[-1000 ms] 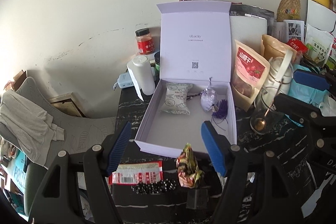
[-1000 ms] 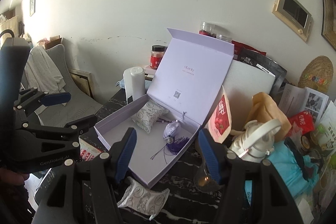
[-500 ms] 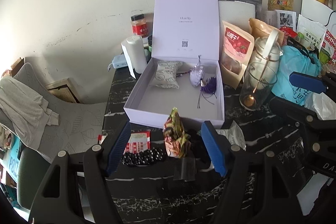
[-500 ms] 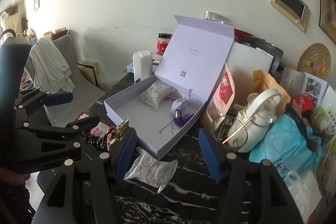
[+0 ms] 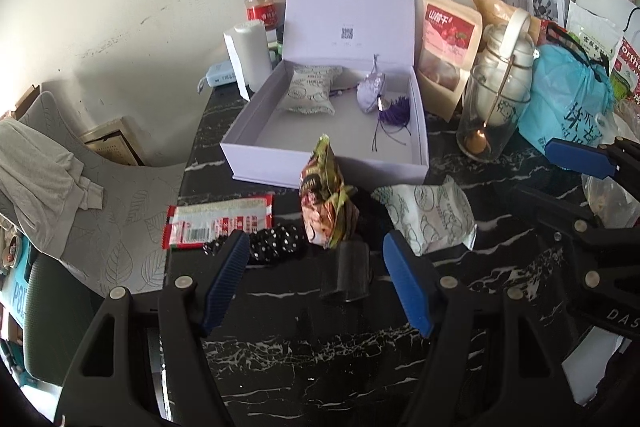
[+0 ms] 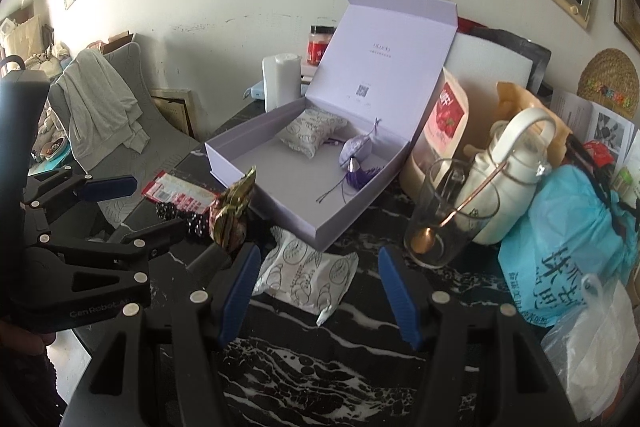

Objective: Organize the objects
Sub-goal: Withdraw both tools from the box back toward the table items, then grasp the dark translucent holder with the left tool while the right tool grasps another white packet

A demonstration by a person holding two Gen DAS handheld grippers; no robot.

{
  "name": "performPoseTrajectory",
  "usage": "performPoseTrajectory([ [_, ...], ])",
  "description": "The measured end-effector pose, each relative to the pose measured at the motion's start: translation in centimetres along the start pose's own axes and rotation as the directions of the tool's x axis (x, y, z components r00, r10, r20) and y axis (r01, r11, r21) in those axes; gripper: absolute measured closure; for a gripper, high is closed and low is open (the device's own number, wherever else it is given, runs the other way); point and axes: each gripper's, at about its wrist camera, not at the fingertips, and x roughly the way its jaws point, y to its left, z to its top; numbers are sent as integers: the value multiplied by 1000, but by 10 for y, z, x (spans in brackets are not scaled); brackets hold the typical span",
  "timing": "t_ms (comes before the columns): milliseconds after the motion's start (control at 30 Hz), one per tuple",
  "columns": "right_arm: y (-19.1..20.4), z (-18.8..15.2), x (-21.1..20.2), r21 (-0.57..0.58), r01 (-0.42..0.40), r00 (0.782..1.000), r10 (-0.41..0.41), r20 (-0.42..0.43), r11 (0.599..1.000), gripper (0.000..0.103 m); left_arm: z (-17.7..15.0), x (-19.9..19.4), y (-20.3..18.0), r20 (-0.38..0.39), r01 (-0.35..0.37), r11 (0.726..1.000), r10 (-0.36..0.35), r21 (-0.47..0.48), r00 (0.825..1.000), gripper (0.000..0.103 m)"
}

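Dropping closer, both grippers' jaws gape empty; left gripper (image 5: 314,277) frames the snack packet (image 5: 326,197); right gripper (image 6: 316,289) frames the white sachet (image 6: 306,277).

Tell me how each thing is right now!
Lilac cardboard gift box: lid open, upright.
White patterned sachet: inside box.
Second white patterned sachet: lying on table, outside box.
Clear drinking glass: upright, spoon inside.
Left gripper: fingers open, empty.
Right gripper: fingers open, empty.
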Motion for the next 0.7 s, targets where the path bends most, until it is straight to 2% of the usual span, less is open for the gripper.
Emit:
performPoseTrajectory([
  [367, -2, -25, 34, 64, -41, 996, 46, -71, 997, 33, -17, 37, -1, -61, 38, 999, -38, -12, 997, 35],
  [433, -2, -27, 39, 75, -47, 995, 54, -82, 996, 27, -20, 44, -1, -75, 46, 999, -47, -15, 996, 35],
  [600, -6, -32, 56, 100, -63, 991, 74, -110, 993, 25, -26, 62, -1, -103, 62, 998, -64, -19, 993, 35],
  [700, -9, -34, 66, 120, -72, 990, 85, -115, 990, 18, -25, 70, -1, -114, 75, 997, -76, -17, 991, 35],
])
